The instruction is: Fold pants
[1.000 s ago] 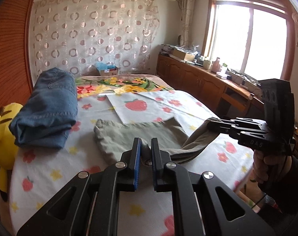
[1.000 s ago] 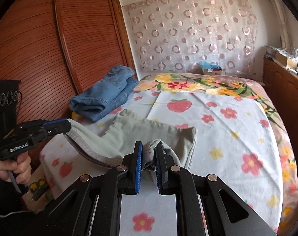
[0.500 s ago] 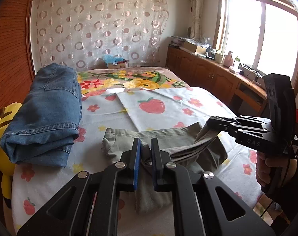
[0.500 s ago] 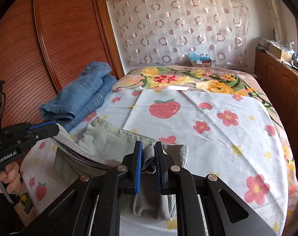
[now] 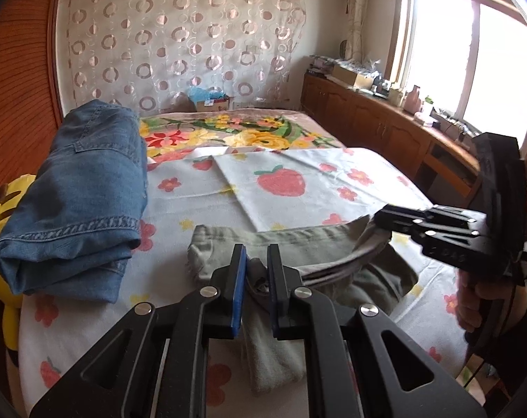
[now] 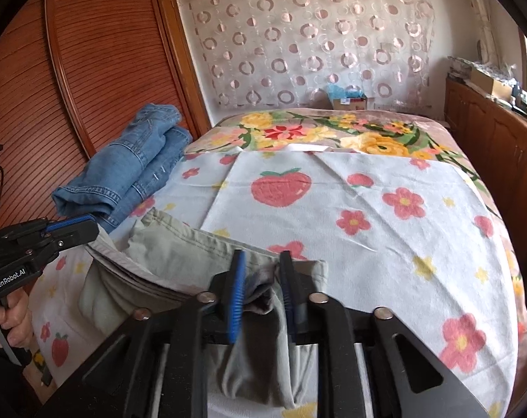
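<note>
In the left wrist view, the pale green cotton pants (image 5: 298, 244) are seen on the strawberry-print bedspread (image 5: 298, 188), right of the folded blue denim jeans (image 5: 85, 188), pinched by the left gripper (image 5: 256, 271). In the right wrist view, a bunched pants edge is clamped in the right gripper (image 6: 261, 278); a small cardboard box (image 6: 348, 101) holding blue items is seen beyond the jeans.

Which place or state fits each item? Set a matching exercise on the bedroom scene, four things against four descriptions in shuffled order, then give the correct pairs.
Things:
1. green pants
2. folded jeans
3. yellow plush toy
4. cardboard box

Descriptions:
A. at the far end of the bed by the curtain
B. pinched by both hand-held grippers
C. resting on the bed's left side
D. poking out beside the jeans at the bed's edge

Pairs: 1-B, 2-C, 3-D, 4-A
</note>
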